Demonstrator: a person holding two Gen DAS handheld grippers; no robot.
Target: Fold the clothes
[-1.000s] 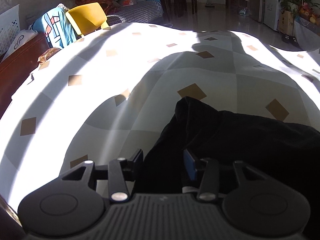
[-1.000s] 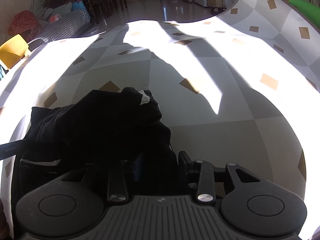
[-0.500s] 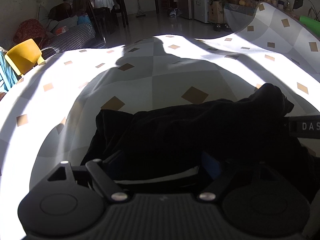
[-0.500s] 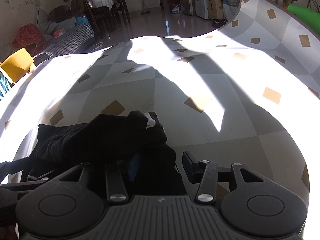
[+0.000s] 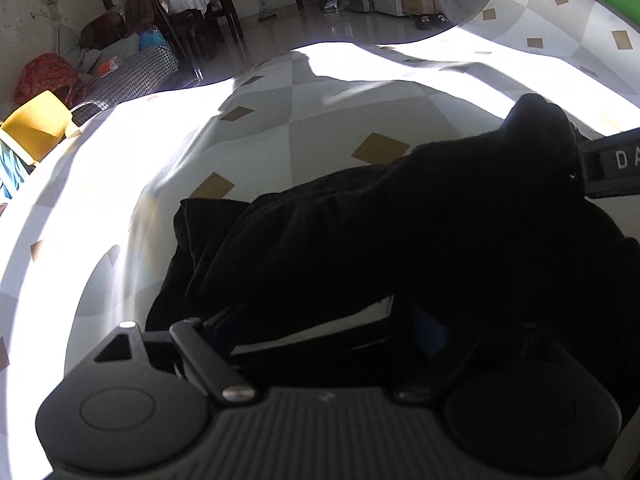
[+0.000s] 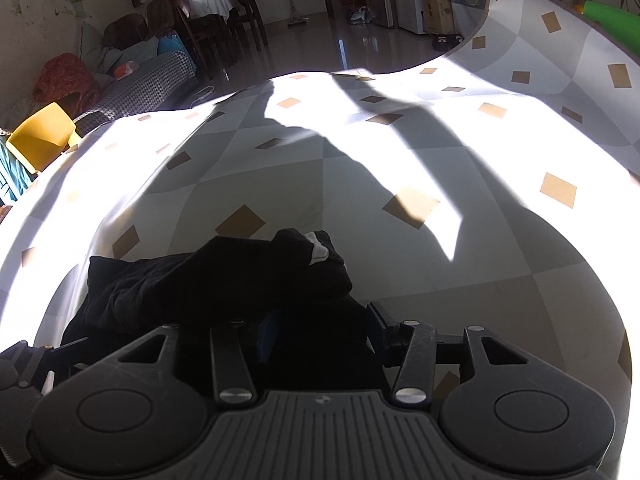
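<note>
Both claws straddle our black garment (image 5: 400,232) bunched on the checked cloth (image 5: 320,128): left gripper (image 5: 320,328) spread and narrowing, right gripper (image 6: 320,324) part-open, grip unclear. Soft, floppy; we'd pinch the hem edge.

Both wrist views look steeply down, close over one black garment (image 5: 400,232).
</note>
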